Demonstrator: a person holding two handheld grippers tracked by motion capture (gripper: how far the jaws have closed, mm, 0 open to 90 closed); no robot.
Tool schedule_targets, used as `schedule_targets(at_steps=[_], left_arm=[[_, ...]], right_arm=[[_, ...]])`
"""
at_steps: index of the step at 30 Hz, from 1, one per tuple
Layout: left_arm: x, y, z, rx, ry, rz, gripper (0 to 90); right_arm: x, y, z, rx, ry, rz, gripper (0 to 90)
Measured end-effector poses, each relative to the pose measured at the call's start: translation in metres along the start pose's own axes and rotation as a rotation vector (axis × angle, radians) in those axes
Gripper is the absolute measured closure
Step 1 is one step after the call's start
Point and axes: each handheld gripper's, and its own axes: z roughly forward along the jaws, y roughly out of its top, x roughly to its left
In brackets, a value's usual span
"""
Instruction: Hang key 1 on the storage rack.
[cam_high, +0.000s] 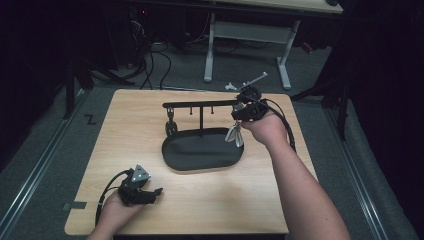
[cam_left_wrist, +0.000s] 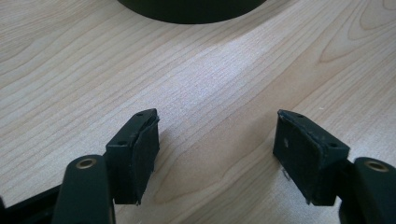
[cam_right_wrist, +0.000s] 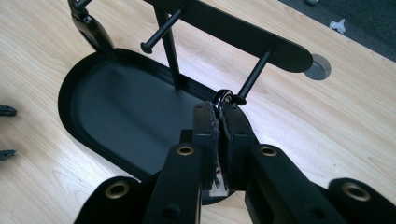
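High view, left gripper (cam_high: 156, 191): rests low on the wooden table (cam_high: 210, 200), held in the left hand (cam_high: 116, 210); well short of the stand and to its left.
Left gripper view, jaws: spread wide, nothing between them; bare wood under the pads (cam_left_wrist: 142, 156); tray rim (cam_left_wrist: 187, 11) lies ahead, apart.
High view, stand: black oval tray (cam_high: 202, 150) with an upright post and a crossbar (cam_high: 200, 104) carrying pegs; a dark item (cam_high: 170, 125) hangs at the bar's left end.
High view, right gripper (cam_high: 239, 116): raised at the bar's right end, held in the right hand (cam_high: 265, 129); forearm comes in from the lower right; silvery pieces (cam_high: 235, 135) dangle beneath it.
Right gripper view, jaws: pressed together on a key ring (cam_right_wrist: 223, 96), its loop showing just above the pad tips.
Key relation: rightmost peg (cam_right_wrist: 252, 79) sits directly ahead of the claw and slightly right, its knob end just beside the loop; whether they touch cannot be told.
Peg axis: runs from the bar toward the claw, so the loop must likely slide along it.
Nearer hand: right, by far.
Step in hand, judged: hanging the key ring on that peg.
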Motion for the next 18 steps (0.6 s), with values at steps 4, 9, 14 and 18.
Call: schedule_targets(at_steps=[4, 9, 14, 18], left_arm=[[0.0, 0.0, 0.0, 0.0, 0.0, 0.001, 31.5], [-0.001, 0.0, 0.0, -0.002, -0.001, 0.001, 31.5], [-0.002, 0.001, 0.001, 0.0, 0.0, 0.007, 31.5], [-0.002, 0.001, 0.001, 0.001, -0.001, 0.005, 31.5]], right_arm=[[0.003, -0.001, -0.002, 0.002, -0.005, -0.015, 85.9], [0.001, -0.009, -0.008, -0.006, -0.025, -0.007, 85.9], [-0.003, -0.011, -0.01, -0.03, -0.067, 0.017, 85.9], [-0.001, -0.006, -0.008, -0.046, -0.091, 0.021, 85.8]])
